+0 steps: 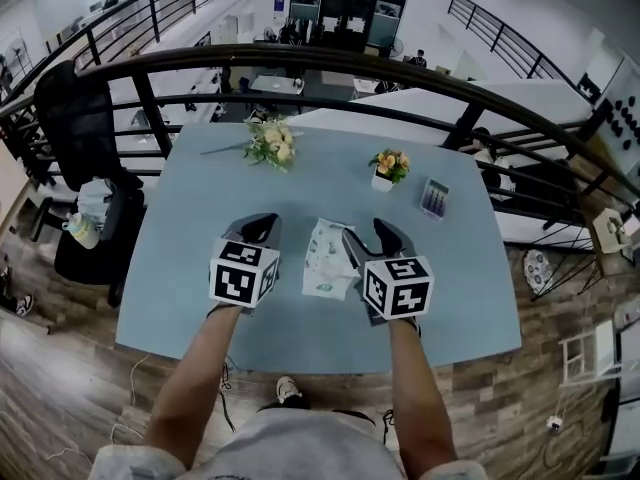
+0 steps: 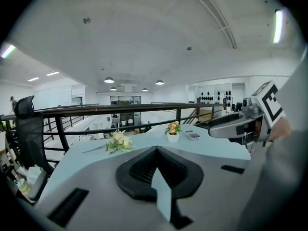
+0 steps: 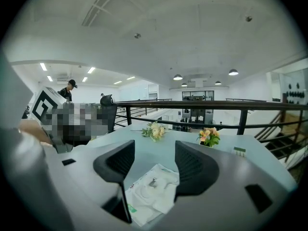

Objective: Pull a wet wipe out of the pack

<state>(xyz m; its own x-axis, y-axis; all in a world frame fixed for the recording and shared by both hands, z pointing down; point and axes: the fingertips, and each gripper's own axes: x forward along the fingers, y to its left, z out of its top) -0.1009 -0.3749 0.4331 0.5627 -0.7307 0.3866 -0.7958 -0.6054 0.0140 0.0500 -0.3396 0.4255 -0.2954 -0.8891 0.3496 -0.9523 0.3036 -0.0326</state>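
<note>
Right claw point(image 3: 155, 149) held its jaws apart above the soft white plastic wet-wipe pack point(image 3: 151, 194) near the pale blue table's point(image 1: 200, 218) near edge, left claw point(image 2: 155, 149) pressed together on nothing, and I judged the wipe light, limp, best pinched at the pack's central opening.

Pale blue surface point(image 1: 200, 228), and the wet wipe pack point(image 1: 328, 258) lies flat near its middle. Towards the far edge: a loose bouquet point(image 1: 272, 144), a small potted flower point(image 1: 389, 166), a flat box point(image 1: 434, 198).

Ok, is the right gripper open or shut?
Open. The right gripper view shows the right gripper with jaws apart; the wet wipe pack lies on the table beyond the gap, ungripped.
</note>
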